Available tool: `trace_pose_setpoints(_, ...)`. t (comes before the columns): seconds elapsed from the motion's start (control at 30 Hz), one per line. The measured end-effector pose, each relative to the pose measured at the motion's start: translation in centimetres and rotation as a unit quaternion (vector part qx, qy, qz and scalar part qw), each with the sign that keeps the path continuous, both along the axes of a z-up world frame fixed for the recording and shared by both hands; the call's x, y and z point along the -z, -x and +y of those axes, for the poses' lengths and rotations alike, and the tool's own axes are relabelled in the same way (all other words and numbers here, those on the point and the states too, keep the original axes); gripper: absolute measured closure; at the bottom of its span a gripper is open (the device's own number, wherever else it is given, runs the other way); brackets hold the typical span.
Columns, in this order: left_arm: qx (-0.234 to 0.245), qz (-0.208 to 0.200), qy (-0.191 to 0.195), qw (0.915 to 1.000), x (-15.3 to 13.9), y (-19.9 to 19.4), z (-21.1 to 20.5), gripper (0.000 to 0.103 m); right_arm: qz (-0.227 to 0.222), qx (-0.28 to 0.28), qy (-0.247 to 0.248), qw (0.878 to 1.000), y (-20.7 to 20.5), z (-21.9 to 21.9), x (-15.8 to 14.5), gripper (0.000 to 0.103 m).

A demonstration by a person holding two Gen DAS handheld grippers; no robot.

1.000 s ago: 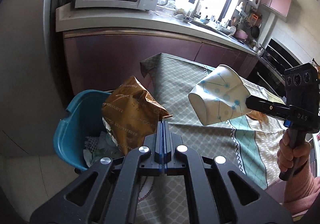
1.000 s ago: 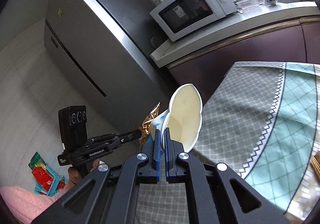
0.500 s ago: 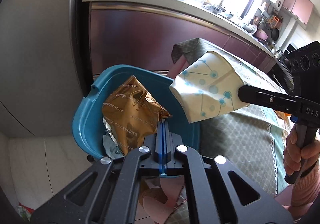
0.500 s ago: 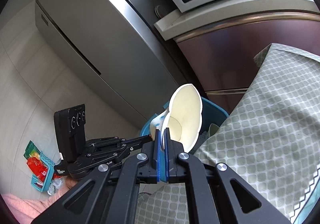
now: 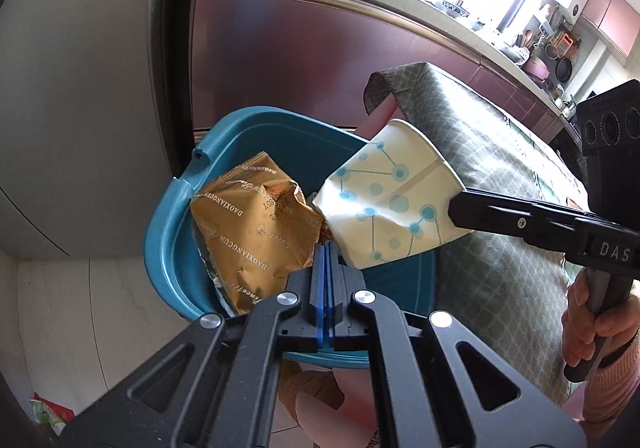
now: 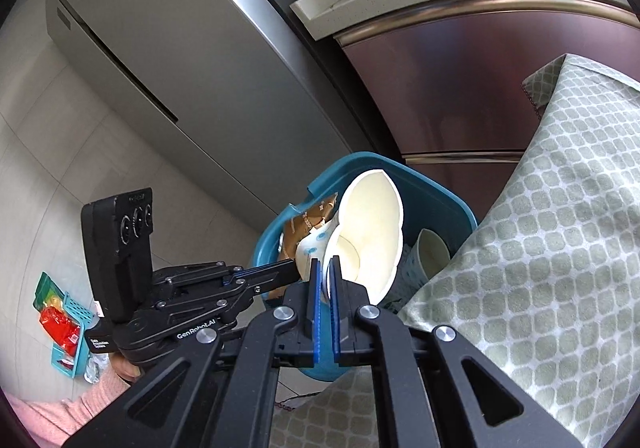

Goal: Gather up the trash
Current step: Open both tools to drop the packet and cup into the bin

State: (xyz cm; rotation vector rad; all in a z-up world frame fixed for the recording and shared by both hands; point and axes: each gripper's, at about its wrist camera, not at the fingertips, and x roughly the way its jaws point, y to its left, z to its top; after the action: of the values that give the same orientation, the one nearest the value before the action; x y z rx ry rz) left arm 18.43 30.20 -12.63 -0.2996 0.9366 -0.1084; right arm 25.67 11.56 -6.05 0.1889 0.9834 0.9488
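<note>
The left gripper [image 5: 325,248] is clamped tight on a crinkled gold foil snack bag [image 5: 250,232], holding it over the open mouth of a teal plastic trash bin [image 5: 168,224] that stands on the floor beside the corner of a table draped in a green patterned tablecloth [image 5: 492,168]. The right gripper [image 6: 325,268] pinches the rim of a squashed white paper cup with blue dots [image 5: 388,204], its jaws closed on the thin wall, and the cup hangs above the bin, touching the bag. Another paper cup [image 6: 430,254] already lies inside the bin near its table-side wall.
</note>
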Motion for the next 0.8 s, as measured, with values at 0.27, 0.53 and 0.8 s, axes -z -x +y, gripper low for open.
trace_pose_setpoints(0.27, 0.002, 0.004, 0.001, 1.0, 0.7, -0.7, -0.6, 0.101, 0.012, 0.004, 0.018, 1.0, -0.7, 0.8, 1.3, 0.094)
trace_pose_setpoints(0.53, 0.01, -0.012, 0.003, 0.9999, -0.2, -0.4, -1.6, 0.1, 0.003, 0.006, 0.017, 1.0, -0.3, 0.3, 1.2, 0.087)
trace_pose_setpoints(0.8, 0.035, -0.047, 0.014, 0.9982, -2.3, 0.4, -3.6, 0.088, -0.016, 0.017, 0.0, 1.0, 2.2, -3.7, 0.1, 0.079)
